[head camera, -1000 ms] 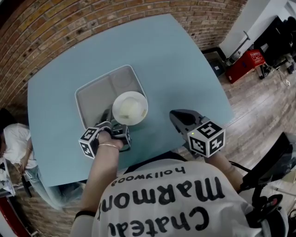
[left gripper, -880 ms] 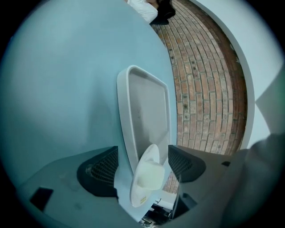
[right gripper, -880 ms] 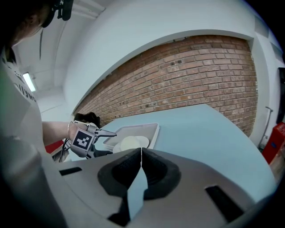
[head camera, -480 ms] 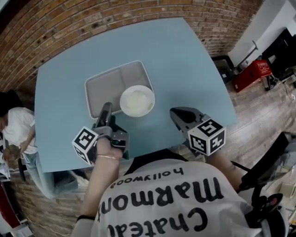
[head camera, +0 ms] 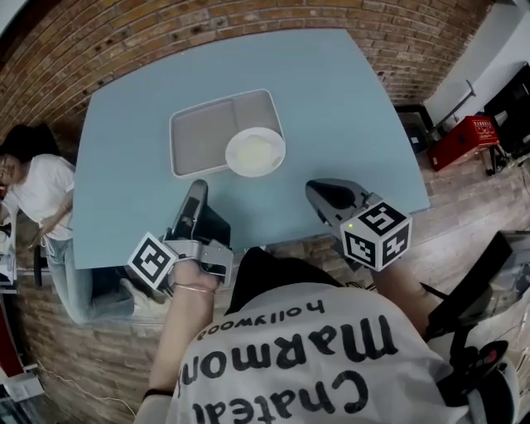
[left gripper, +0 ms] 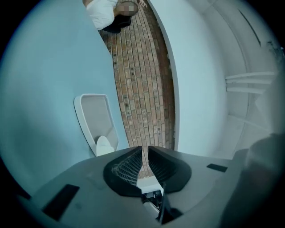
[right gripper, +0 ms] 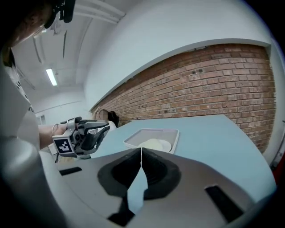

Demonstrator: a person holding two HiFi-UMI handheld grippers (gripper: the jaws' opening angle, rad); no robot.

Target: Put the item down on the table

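Brick wall, red crate, wooden floor, person in white

In the left gripper view, the left gripper's own body hides most of the bowl and the near end of the tray, and the top edge cuts off a bystander. In the head view, the table's near edge disappears behind the wearer's shirt. What the bowl holds is too pale to tell.

One table, one tray, one white bowl; two tongs: left tongs, right tongs.
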